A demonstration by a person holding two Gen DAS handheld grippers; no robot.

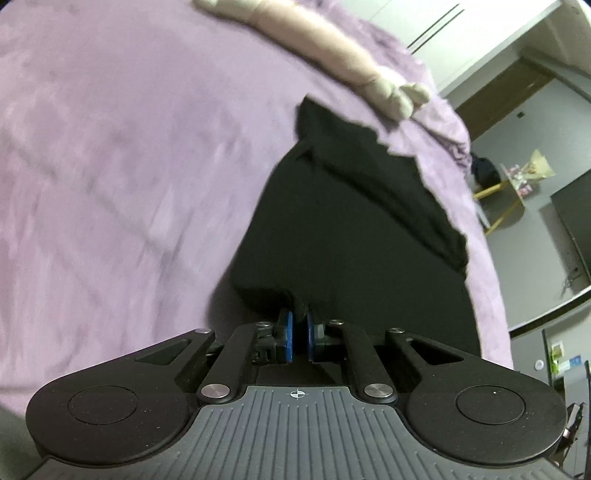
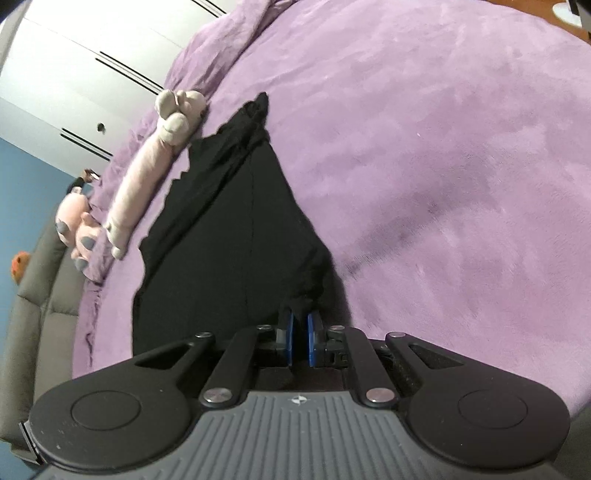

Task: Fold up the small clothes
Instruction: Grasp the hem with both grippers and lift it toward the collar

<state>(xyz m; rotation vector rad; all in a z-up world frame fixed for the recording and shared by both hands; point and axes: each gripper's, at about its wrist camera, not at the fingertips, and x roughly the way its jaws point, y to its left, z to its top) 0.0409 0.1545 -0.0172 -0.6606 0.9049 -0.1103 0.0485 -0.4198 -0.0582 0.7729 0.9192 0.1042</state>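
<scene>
On the plush purple bedspread (image 2: 443, 166), the left gripper (image 1: 298, 325) and right gripper (image 2: 300, 325) each apparently pinch a near corner of the limp, light black garment (image 2: 229, 229), best held there.

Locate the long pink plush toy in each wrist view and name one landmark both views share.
Left wrist view: the long pink plush toy lies along the top, running toward upper right, just beyond the black garment.
Right wrist view: the toy lies at left, on the purple blanket, beside the garment's left edge.
Shared landmark: the white wardrobe doors with dark slot handles.
</scene>
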